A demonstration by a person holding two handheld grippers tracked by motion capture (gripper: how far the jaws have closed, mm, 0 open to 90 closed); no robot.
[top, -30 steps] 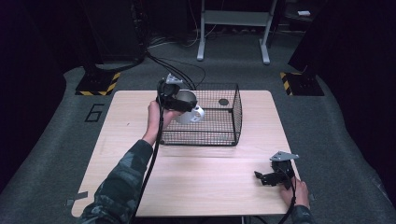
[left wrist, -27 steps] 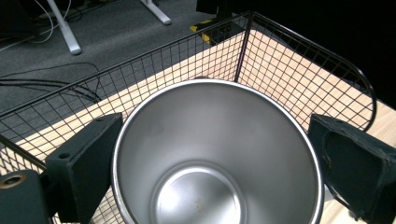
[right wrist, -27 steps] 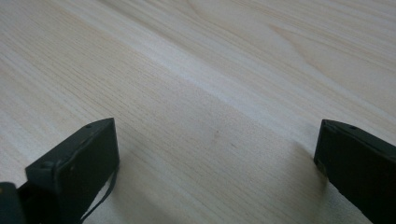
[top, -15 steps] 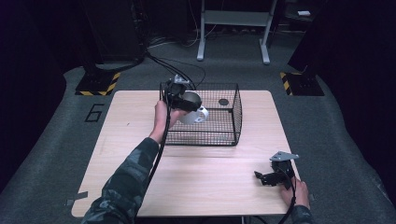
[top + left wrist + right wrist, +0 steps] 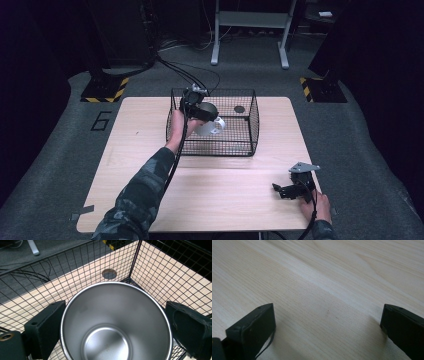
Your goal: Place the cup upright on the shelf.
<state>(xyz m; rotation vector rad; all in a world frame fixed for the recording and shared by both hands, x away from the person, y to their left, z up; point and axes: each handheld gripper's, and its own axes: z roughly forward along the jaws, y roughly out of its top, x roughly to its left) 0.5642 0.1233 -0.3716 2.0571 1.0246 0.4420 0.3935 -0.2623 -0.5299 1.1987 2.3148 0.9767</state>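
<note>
Steel cup (image 5: 116, 322), shiny and empty, sits clamped between the left gripper (image 5: 200, 107)'s jaws inside the black wire basket (image 5: 250, 127) on the wooden table (image 5: 140, 130). Mesh walls close it in; a round hole (image 5: 109, 273) shows beyond. Its base is cut off. The right gripper (image 5: 287, 190) rests spread wide, holding nothing, near the table's front corner.

Lab or test studio, not a home. Dark walls and grey carpet (image 5: 60, 165) all round one plain wooden table (image 5: 220, 200). Beyond the left gripper (image 5: 197, 107): black cables (image 5: 185, 75) trailing over the floor, a grey metal stand (image 5: 250, 30), yellow-and-black hazard-striped blocks (image 5: 105, 90). Left of it, a "6" (image 5: 101, 121) marked on the carpet.
</note>
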